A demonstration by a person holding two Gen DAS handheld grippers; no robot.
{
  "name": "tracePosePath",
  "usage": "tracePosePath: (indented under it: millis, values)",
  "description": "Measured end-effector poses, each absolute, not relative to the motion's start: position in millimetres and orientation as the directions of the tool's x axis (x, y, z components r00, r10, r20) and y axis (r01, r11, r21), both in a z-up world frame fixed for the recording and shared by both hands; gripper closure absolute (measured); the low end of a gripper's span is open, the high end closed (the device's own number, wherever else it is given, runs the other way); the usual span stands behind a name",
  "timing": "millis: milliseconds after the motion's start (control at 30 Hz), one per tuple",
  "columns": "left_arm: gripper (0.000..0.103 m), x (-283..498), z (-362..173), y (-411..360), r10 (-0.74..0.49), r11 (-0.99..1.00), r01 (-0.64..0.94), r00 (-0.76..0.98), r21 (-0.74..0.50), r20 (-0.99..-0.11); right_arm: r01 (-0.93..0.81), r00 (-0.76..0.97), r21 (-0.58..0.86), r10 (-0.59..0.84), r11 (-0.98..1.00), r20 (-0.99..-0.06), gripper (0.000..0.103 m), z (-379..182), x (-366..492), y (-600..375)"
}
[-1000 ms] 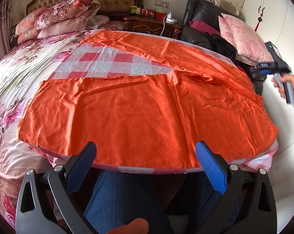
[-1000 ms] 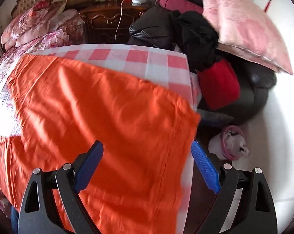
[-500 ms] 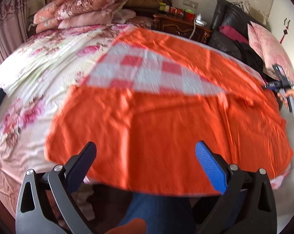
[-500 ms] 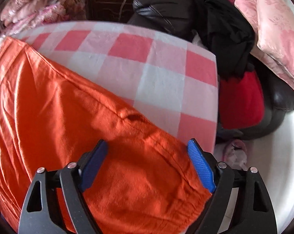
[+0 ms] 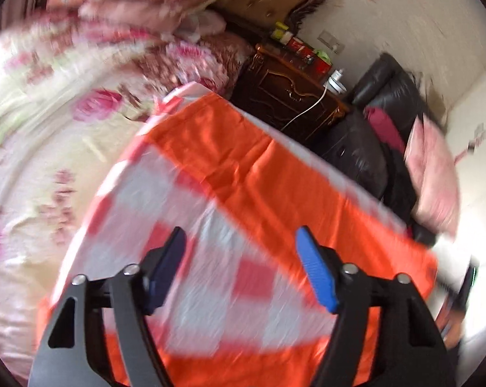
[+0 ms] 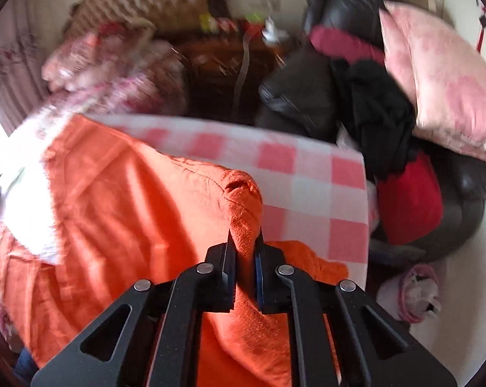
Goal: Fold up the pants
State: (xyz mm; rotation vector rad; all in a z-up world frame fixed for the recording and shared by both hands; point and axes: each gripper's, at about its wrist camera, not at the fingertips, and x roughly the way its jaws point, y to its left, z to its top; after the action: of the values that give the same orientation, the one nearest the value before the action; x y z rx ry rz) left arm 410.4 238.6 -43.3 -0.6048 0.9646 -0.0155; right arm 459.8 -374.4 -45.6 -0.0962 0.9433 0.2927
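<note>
Orange pants (image 5: 275,174) lie spread over a pink-and-white checked cloth (image 5: 217,290) on a table. In the left wrist view my left gripper (image 5: 243,264) hovers over the checked cloth between the two legs; its jaws are closing with nothing between them. The picture is blurred by motion. In the right wrist view my right gripper (image 6: 244,242) is shut on a bunched fold of the orange pants (image 6: 120,213) at their corner, and the cloth rises into a peak at the pads. The checked cloth (image 6: 310,190) shows bare beyond it.
A bed with floral bedding (image 5: 49,103) and pillows (image 5: 114,9) lies left. A dark wooden nightstand (image 5: 285,93) stands behind the table. A black leather chair (image 6: 333,96) with dark clothes, a red item (image 6: 410,203) and a pink pillow (image 6: 443,84) stands right.
My left gripper swung left and forward over the table, from the pants' near edge to the checked gap, and its jaws narrowed. My right gripper closed on the pants' corner and lifted a fold.
</note>
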Motion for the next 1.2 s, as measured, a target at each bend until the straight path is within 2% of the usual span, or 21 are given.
tracePosePath:
  millis: [133,300,533,567,600,633,700,733,900,1000,1067,1200]
  values:
    - [0.045,500,-69,257,-0.355,0.755,-0.317,0.539,-0.574,-0.764,-0.333,0.595,0.070,0.267,0.940,-0.758,0.094,-6,409,-358]
    - [0.045,568,-123,269,-0.450,0.634,-0.425,0.476,-0.646,-0.756,-0.396,0.601,0.074,0.319,0.915,-0.733,0.094,21,345,-335]
    - [0.046,613,-150,261,-0.503,0.577,-0.461,0.450,-0.674,-0.738,-0.442,0.586,0.078,0.353,0.894,-0.729,0.094,32,282,-322]
    - [0.049,615,-154,258,-0.501,0.590,-0.462,0.434,-0.662,-0.749,-0.449,0.582,0.076,0.356,0.890,-0.731,0.094,33,274,-320]
    - [0.071,616,-157,255,-0.492,0.606,-0.466,0.417,-0.644,-0.764,-0.451,0.581,0.076,0.357,0.889,-0.732,0.094,32,267,-319]
    - [0.088,617,-160,254,-0.479,0.617,-0.472,0.408,-0.629,-0.777,-0.449,0.580,0.076,0.355,0.890,-0.733,0.094,32,264,-320]
    - [0.102,617,-163,256,-0.479,0.621,-0.471,0.405,-0.627,-0.779,-0.433,0.581,0.085,0.350,0.897,-0.735,0.094,29,262,-326]
    - [0.102,616,-163,257,-0.476,0.627,-0.467,0.402,-0.623,-0.782,-0.424,0.582,0.085,0.343,0.902,-0.737,0.094,28,262,-328]
    - [0.102,604,-108,273,-0.467,0.618,-0.421,0.483,-0.664,-0.741,-0.366,0.600,0.040,0.269,0.930,-0.753,0.094,21,290,-344]
    - [0.102,605,-41,284,-0.422,0.634,-0.377,0.563,-0.675,-0.710,-0.324,0.635,-0.050,0.178,0.945,-0.752,0.094,26,347,-356]
    - [0.102,600,1,285,-0.411,0.635,-0.331,0.621,-0.698,-0.668,-0.252,0.692,-0.142,0.076,0.957,-0.718,0.094,38,391,-366]
    - [0.102,580,48,268,-0.432,0.665,-0.239,0.649,-0.707,-0.626,-0.116,0.728,-0.065,0.040,0.991,-0.684,0.094,45,430,-396]
